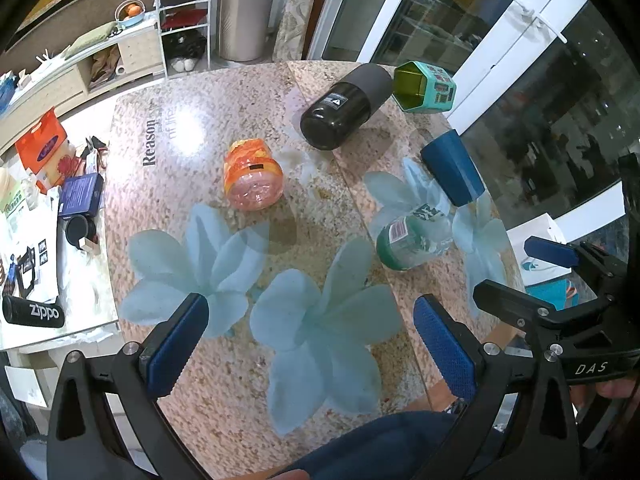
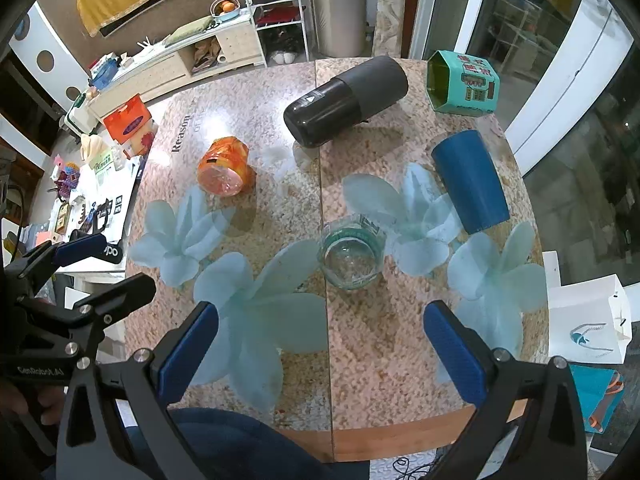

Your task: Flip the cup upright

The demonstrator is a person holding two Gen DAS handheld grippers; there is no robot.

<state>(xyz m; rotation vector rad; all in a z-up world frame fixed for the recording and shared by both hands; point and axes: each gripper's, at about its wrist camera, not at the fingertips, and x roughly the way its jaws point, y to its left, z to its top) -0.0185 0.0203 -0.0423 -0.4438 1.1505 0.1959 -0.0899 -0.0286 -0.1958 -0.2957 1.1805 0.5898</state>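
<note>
A dark blue cup (image 1: 454, 170) stands upside down, wide end on the table, at the right side; it also shows in the right wrist view (image 2: 470, 182). A clear glass with a green label (image 1: 412, 240) lies on its side near the table's middle (image 2: 351, 255). My left gripper (image 1: 310, 344) is open and empty above the near table edge. My right gripper (image 2: 322, 350) is open and empty, just short of the clear glass. The right gripper also shows in the left wrist view (image 1: 516, 272).
An orange jar (image 1: 253, 174) lies on its side at centre left. A black and grey flask (image 1: 346, 106) lies at the back. A teal hexagonal tin (image 1: 424, 87) lies at the back right. A cluttered white side table (image 1: 48, 208) stands to the left.
</note>
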